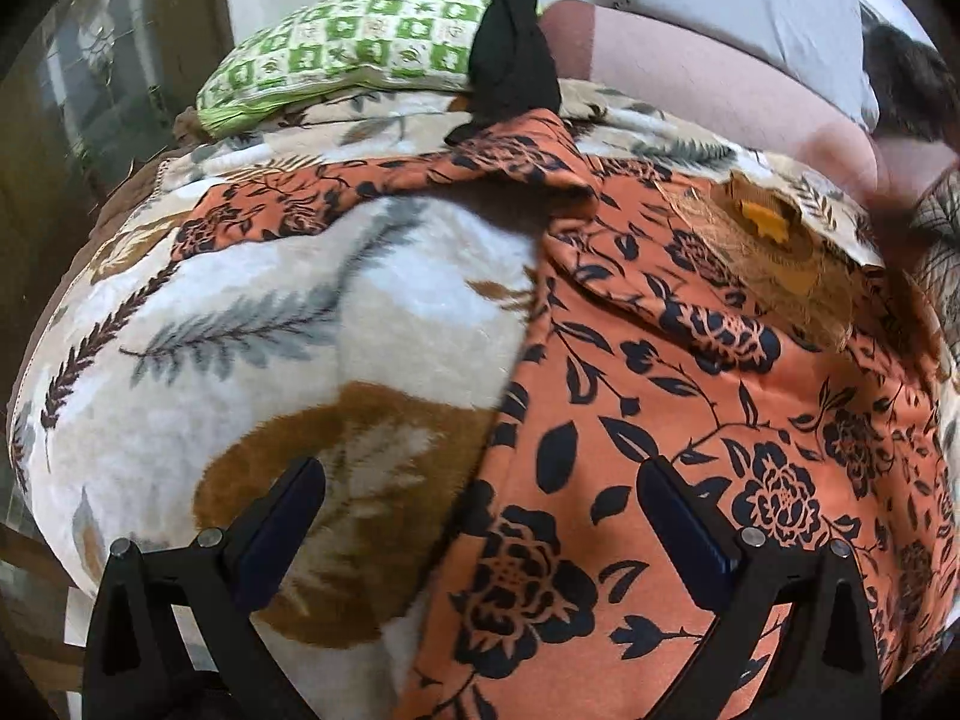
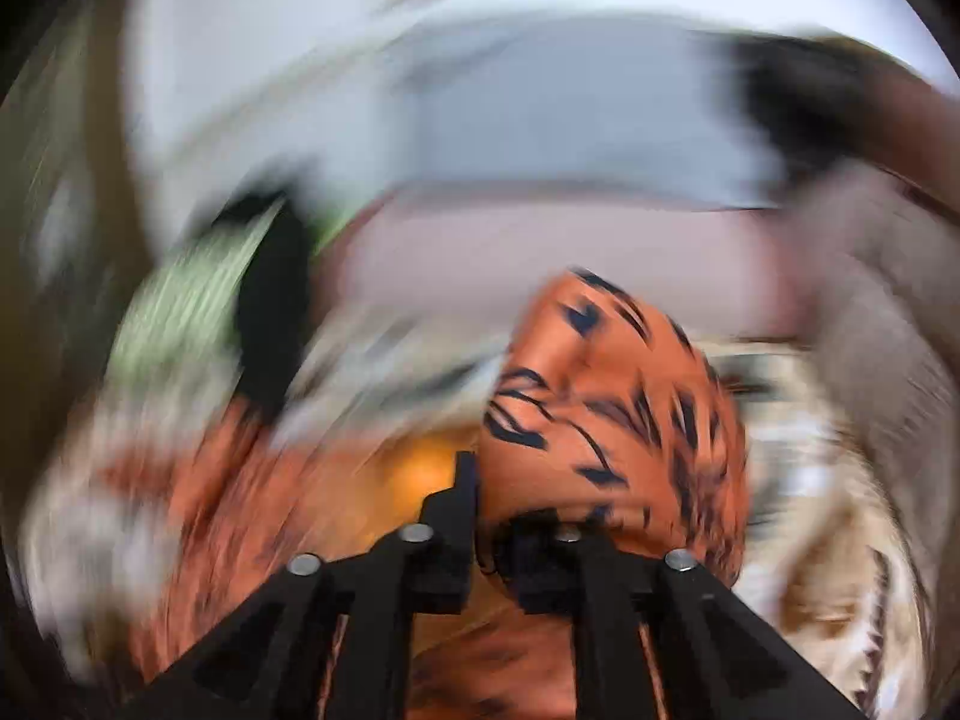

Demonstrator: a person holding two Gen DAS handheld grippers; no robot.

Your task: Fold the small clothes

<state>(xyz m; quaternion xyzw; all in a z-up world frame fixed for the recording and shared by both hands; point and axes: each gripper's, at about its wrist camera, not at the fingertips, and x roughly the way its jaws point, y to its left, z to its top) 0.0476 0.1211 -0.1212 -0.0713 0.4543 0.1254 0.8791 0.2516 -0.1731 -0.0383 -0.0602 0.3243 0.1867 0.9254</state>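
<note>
The left gripper (image 1: pixel 480 516) hangs with fingers spread over the orange floral garment (image 1: pixel 690 420) on the leaf-print blanket (image 1: pixel 270 312); the right gripper (image 2: pixel 489 480) pinches a fold of the garment.

Left wrist view: looks forward and down along its spread fingers (image 1: pixel 288 516), low over the near part of the leaf-print blanket (image 1: pixel 252 312), facing the green checked pillow (image 1: pixel 354 48) at the far edge. Right wrist view: heavily motion-blurred, very near the orange floral garment (image 2: pixel 612 396), facing the same far edge. Shared: garment (image 1: pixel 690 420), blanket (image 2: pixel 840 540), pillow (image 2: pixel 174 312).
</note>
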